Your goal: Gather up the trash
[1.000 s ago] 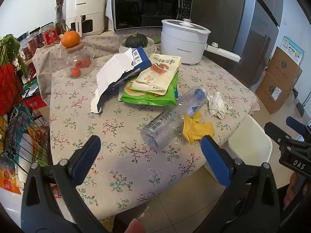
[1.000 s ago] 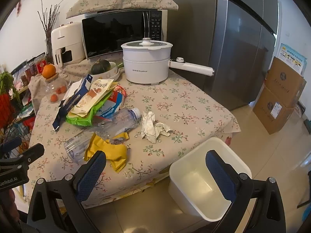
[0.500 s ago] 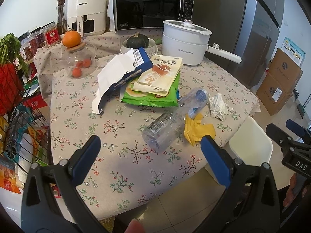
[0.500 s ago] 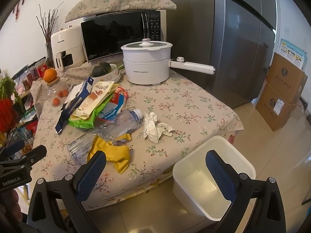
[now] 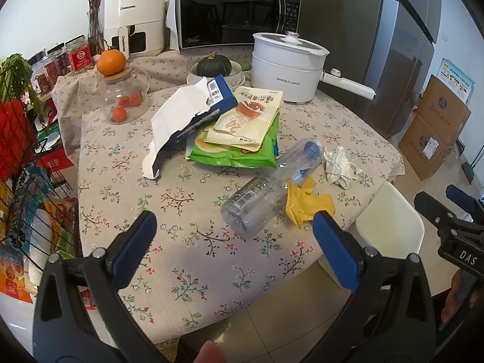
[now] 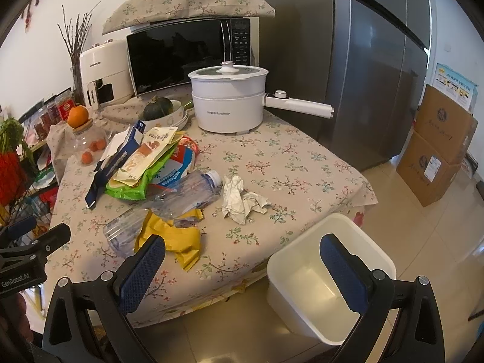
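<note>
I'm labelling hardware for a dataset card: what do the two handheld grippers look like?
Both share one build: black angular plastic frames with silver screws and flat blue textured pads on the fingers. The left gripper shows white "GenRobot.AI" lettering on its side in the right wrist view; the right gripper shows "DAS" in the left wrist view. No cables or sleeves show.

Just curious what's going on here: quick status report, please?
Left gripper open, right gripper open, both empty. Bottle, yellow wrapper, crumpled paper on table; bin empty. Nothing in the way.
</note>
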A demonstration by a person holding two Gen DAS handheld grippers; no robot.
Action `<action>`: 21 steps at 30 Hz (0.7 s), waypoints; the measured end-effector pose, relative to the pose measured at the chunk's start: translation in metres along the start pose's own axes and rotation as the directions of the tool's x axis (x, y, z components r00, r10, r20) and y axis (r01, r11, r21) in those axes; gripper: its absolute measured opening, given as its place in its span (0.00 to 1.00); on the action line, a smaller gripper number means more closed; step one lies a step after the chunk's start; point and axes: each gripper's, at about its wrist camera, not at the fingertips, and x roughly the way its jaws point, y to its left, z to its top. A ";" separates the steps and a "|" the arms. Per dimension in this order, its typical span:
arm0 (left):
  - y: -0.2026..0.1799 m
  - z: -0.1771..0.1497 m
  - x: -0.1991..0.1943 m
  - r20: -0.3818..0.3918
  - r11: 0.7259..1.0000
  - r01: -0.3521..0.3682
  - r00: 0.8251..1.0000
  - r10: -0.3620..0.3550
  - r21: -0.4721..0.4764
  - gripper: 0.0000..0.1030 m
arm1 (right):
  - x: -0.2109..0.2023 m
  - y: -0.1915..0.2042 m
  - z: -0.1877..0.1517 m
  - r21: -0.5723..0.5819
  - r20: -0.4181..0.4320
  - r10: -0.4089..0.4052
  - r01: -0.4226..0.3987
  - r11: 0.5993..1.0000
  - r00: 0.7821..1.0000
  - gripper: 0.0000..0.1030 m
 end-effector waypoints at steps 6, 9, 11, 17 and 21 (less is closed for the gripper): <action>-0.001 0.001 -0.001 0.003 1.000 0.002 1.000 -0.002 0.007 0.99 | -0.002 0.000 0.001 -0.005 0.007 -0.002 0.002 1.000 1.000 1.00; -0.002 -0.001 0.000 0.005 1.000 0.001 1.000 -0.001 0.007 0.99 | -0.003 0.000 0.001 -0.006 0.007 -0.001 0.001 1.000 1.000 1.00; -0.002 -0.001 0.000 0.006 1.000 0.001 1.000 -0.001 0.008 0.99 | -0.003 0.000 0.000 -0.004 0.009 -0.003 0.003 1.000 1.000 1.00; -0.006 -0.001 -0.001 0.004 1.000 0.016 1.000 -0.016 0.011 0.99 | -0.004 -0.001 0.001 -0.006 0.007 -0.007 0.007 1.000 1.000 1.00; -0.009 0.000 -0.002 0.007 0.999 0.022 1.000 -0.022 0.025 0.99 | -0.005 -0.005 0.001 -0.007 0.010 -0.021 0.021 1.000 1.000 1.00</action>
